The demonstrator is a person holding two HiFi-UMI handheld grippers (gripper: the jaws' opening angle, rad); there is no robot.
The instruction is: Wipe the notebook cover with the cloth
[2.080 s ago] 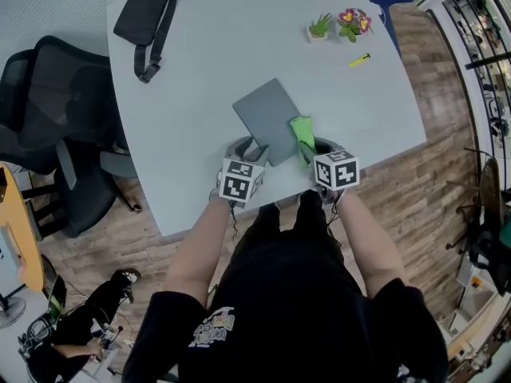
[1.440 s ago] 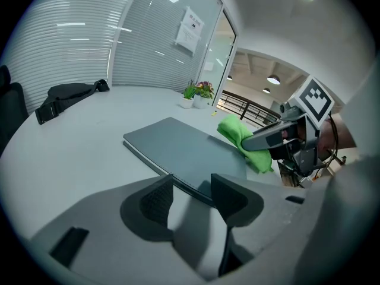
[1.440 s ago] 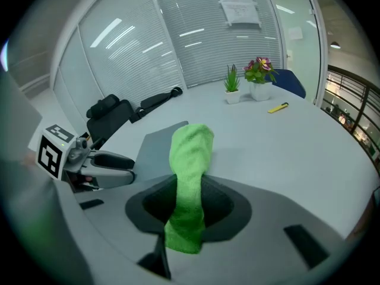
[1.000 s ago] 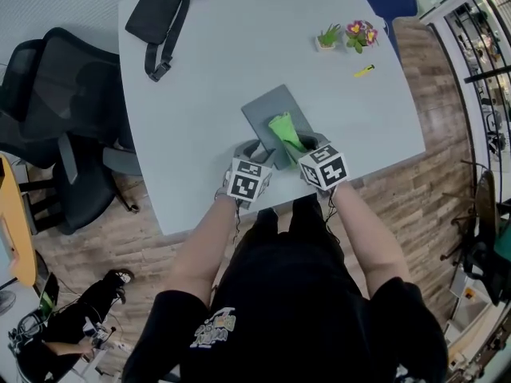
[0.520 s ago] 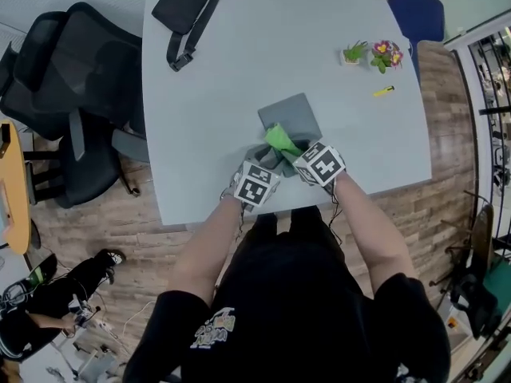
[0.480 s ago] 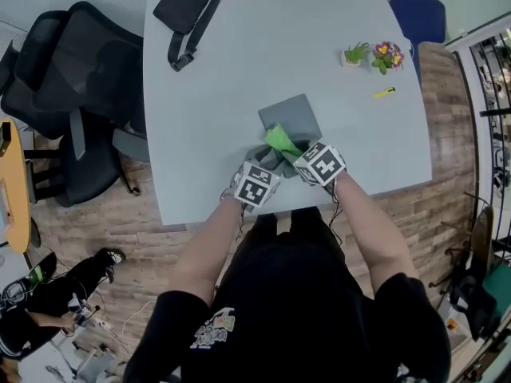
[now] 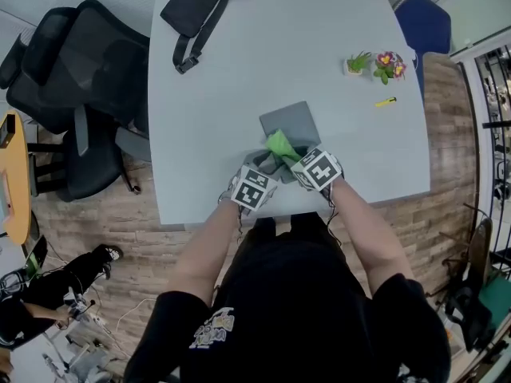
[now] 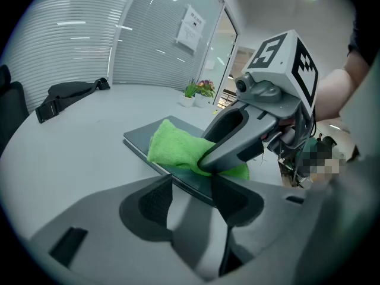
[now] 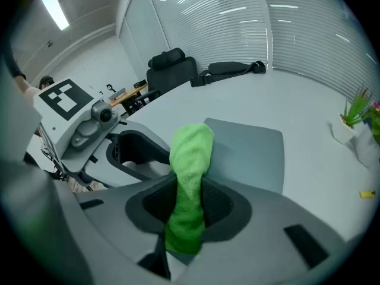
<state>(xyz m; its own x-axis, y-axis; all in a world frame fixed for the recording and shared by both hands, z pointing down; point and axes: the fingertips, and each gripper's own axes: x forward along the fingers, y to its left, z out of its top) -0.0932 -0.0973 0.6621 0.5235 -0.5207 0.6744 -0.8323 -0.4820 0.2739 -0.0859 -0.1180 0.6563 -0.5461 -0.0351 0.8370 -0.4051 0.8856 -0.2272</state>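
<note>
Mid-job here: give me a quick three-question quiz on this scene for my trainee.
1. True or false: the right claw is shut on the green cloth.
2. Multiple choice: the free end of the cloth lies on A) the notebook, B) the black bag, C) the office chair.
3. Fill in: the jaws of the left claw stand ____ (apart / together), with the notebook's near edge just ahead of them.

Key: 1 true; 2 A; 3 apart.
</note>
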